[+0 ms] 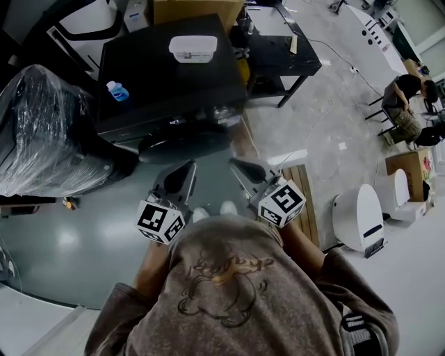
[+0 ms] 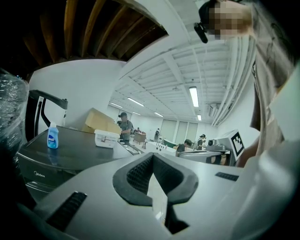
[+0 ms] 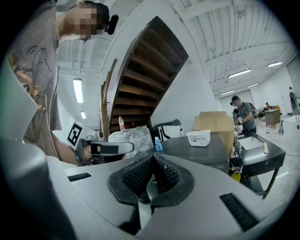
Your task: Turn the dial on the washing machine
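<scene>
The black washing machine [image 1: 160,69] stands just ahead of me; its top also shows in the left gripper view [image 2: 70,150] and the right gripper view [image 3: 201,150]. I cannot make out the dial on its dark front panel [image 1: 174,124]. On its top sit a blue bottle [image 1: 117,90] and a white tub [image 1: 192,47]. My left gripper [image 1: 186,168] and right gripper [image 1: 238,165] are held side by side short of the machine's front, touching nothing. The left jaws [image 2: 152,157] are shut and empty. The right jaws [image 3: 152,158] are shut and empty too.
A plastic-wrapped bundle [image 1: 42,132] stands left of the machine. A cardboard box [image 1: 198,10] is behind it and a black table [image 1: 278,55] to its right. A wooden pallet [image 1: 302,195] and a white device [image 1: 361,219] lie on the floor at right. People [image 1: 407,97] sit far right.
</scene>
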